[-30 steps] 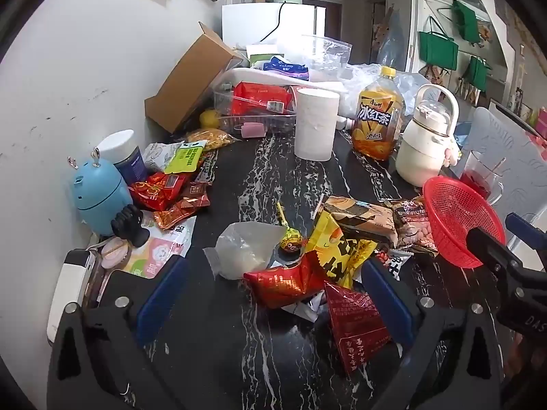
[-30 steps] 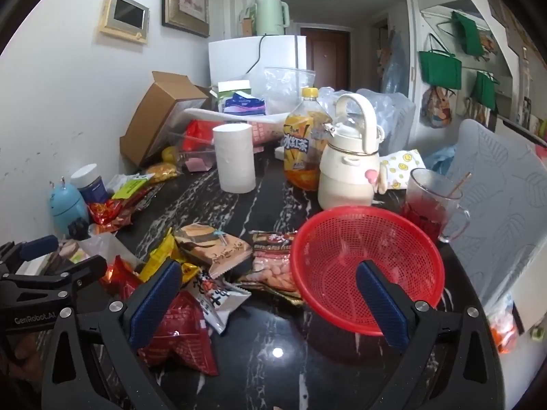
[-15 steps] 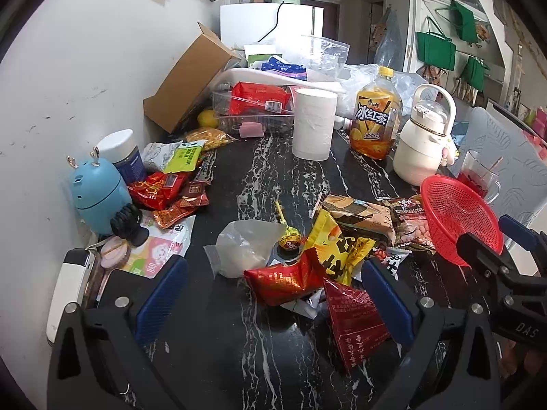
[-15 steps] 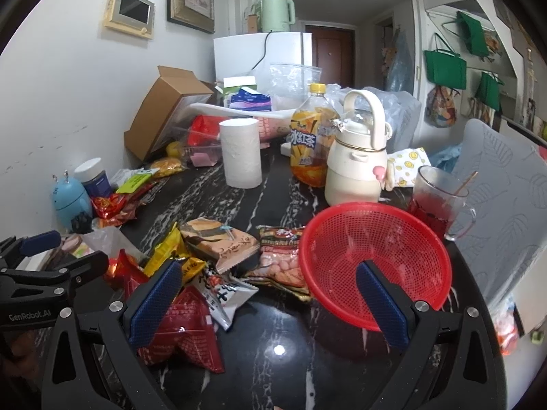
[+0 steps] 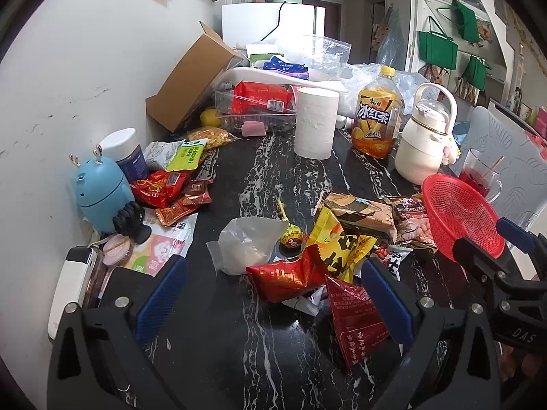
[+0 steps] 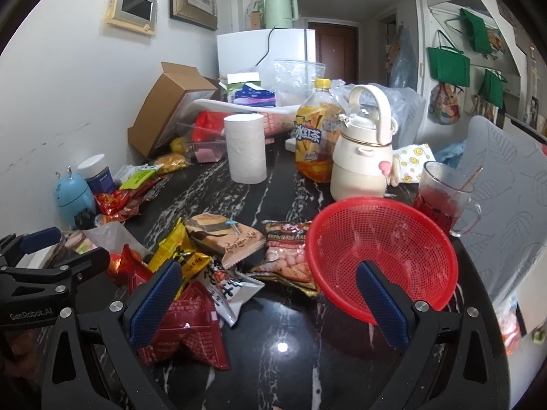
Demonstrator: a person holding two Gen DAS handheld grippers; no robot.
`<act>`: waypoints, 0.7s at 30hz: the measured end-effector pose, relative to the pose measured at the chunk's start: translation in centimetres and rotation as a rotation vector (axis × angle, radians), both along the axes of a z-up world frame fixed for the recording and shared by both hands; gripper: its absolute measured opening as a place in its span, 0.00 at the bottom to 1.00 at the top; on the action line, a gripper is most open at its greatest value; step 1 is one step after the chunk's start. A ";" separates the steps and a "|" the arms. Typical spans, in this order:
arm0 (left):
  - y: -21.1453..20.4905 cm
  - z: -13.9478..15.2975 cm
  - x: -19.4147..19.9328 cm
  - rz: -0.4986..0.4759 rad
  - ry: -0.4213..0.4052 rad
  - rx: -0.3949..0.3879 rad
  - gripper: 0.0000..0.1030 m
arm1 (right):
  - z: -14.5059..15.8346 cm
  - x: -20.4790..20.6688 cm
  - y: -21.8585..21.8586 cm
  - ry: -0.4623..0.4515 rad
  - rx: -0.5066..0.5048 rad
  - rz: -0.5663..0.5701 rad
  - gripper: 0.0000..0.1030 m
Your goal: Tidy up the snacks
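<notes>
On the left claw (image 6: pixel 41 249), spread wide, "GenRobot.AI"; right claw (image 6: pixel 270 294) wide too; bottle (image 6: pixel 312 136) reads 冰红茶.

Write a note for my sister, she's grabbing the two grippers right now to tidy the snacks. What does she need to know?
Left gripper: open, holding nothing, hovering over the near snack pile.
Right gripper: open, holding nothing, by the red basket.
Snacks: the main pile lies loose on the black table just left of the basket. A second bunch sits by the wall near the blue gadget.
Done: nothing yet, the basket is empty.
Left: probably pick up each packet and drop it in the basket, nearest ones first.
</notes>
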State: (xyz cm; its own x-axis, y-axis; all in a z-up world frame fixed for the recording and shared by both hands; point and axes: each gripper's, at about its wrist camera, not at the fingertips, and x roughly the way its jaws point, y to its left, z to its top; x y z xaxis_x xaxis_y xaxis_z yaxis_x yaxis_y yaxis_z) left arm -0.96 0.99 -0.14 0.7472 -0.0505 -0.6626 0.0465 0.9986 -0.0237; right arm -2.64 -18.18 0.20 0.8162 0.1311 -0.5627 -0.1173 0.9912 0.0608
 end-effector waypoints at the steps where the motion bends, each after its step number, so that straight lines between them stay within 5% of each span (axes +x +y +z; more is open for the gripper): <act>1: 0.0 0.0 -0.1 -0.001 -0.001 -0.001 1.00 | 0.0 0.0 0.0 0.002 -0.001 0.001 1.00; 21: 0.4 1.1 -2.0 -0.003 -0.024 -0.009 1.00 | 1.0 -1.7 0.8 -0.012 -0.005 0.026 1.00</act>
State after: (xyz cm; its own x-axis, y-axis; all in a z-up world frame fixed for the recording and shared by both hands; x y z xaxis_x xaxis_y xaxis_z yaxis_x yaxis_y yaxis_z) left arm -2.92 1.39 0.93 0.7627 -0.0585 -0.6442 0.0497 0.9983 -0.0318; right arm -4.36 -17.37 1.17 0.8194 0.1497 -0.5533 -0.1442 0.9881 0.0538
